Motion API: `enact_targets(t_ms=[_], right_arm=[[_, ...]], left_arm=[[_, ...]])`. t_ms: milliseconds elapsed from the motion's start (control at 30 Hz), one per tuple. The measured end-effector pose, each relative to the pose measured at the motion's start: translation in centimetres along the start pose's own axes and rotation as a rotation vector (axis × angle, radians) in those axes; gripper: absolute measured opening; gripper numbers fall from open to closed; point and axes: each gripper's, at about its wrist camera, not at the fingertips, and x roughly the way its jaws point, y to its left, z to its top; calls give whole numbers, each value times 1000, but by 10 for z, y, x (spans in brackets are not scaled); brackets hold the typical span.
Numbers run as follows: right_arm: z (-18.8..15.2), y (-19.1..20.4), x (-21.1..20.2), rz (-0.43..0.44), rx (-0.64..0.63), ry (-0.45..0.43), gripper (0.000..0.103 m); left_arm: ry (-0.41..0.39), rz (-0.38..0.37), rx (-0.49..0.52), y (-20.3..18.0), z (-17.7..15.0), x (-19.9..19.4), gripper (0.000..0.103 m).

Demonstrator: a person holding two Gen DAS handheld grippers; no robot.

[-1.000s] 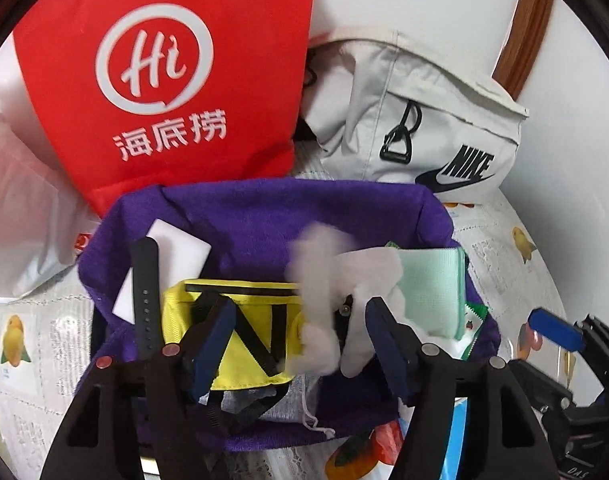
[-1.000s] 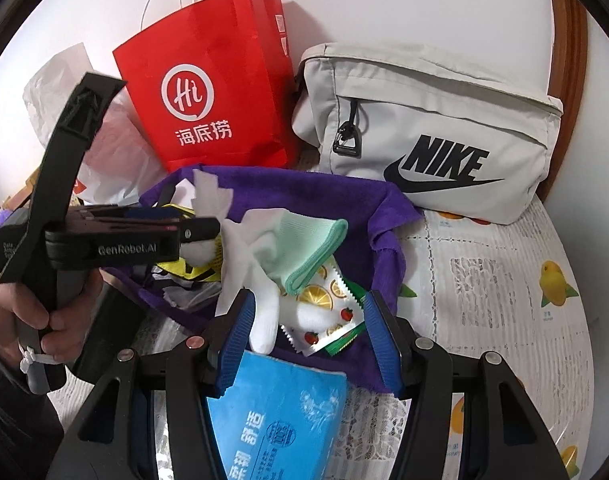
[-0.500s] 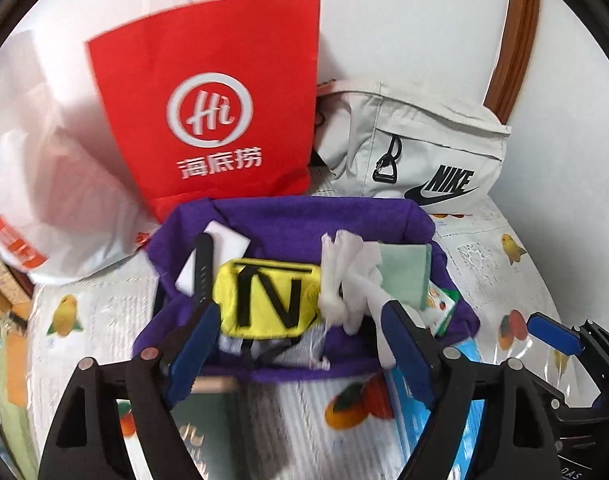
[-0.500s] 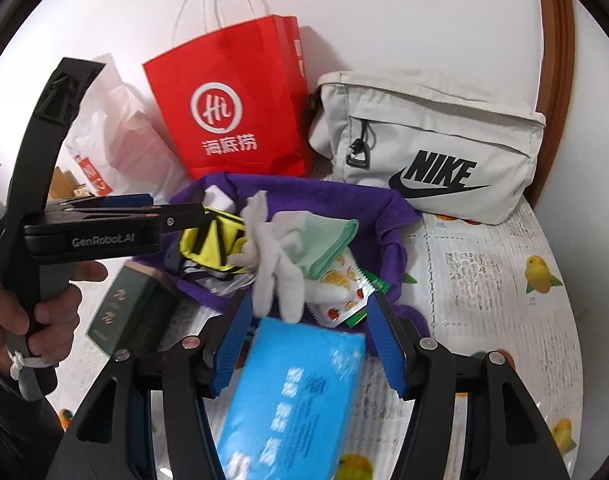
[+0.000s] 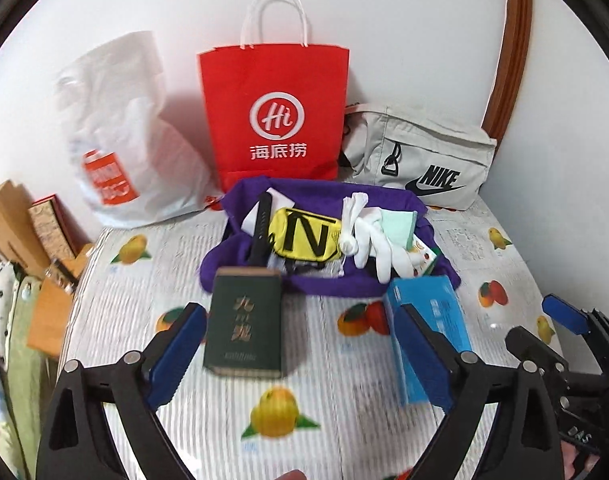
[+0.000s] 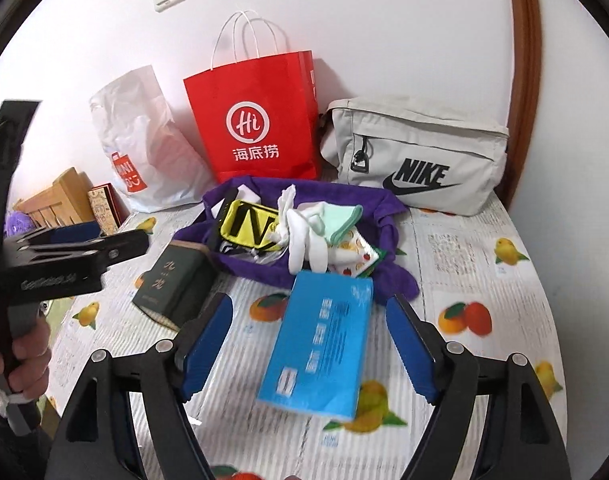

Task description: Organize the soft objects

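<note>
Left gripper [image 5: 300, 354]: jaws opening, wide apart, nothing gripped; the dark green box [image 5: 245, 322] lies on the table between them, pads clear of it.
Right gripper [image 6: 309, 346]: jaws opening, wide apart, nothing gripped; the blue tissue pack [image 6: 318, 340] lies flat between them, untouched.
Purple cloth bag [image 5: 432, 236]: on the fruit-print tablecloth [image 5: 328, 404], in front of the red paper bag [image 5: 274, 116].
White glove [image 5: 378, 240]: in the purple cloth bag, right of the yellow pouch [image 5: 306, 238], draped over its front edge.
Mint cloth [image 5: 398, 224]: beside the glove, possibly its cuff; the view is unclear.
Grey Nike bag [image 6: 418, 156]: against the wall, right of the red bag.
Person's hand [image 6: 22, 360]: holding the left gripper's handle.
</note>
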Motion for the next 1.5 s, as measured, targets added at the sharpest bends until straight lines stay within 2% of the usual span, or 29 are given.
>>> enact_targets(t_ms=[33, 133, 200, 400, 767, 1233, 1500], right_arm=[[-5, 2, -6, -8, 4, -6, 86], [-17, 10, -22, -26, 4, -19, 90], [-25, 15, -34, -37, -2, -33, 93], [-50, 24, -69, -61, 20, -73, 103], [-89, 17, -105, -97, 57, -70, 103], [-109, 26, -129, -117, 13, -111, 103], [-116, 29, -137, -117, -9, -116, 103]], left_arm=[[-4, -1, -5, 1, -5, -7, 97], [-20, -1, -9, 4, -24, -29, 97], [-45, 27, -20, 5, -36, -44, 103], [-78, 66, -40, 10, -64, -77, 103], [-108, 63, -34, -1, -110, -112, 103], [-115, 95, 8, -15, -135, -130, 103], [-130, 101, -7, -14, -139, -141, 103]])
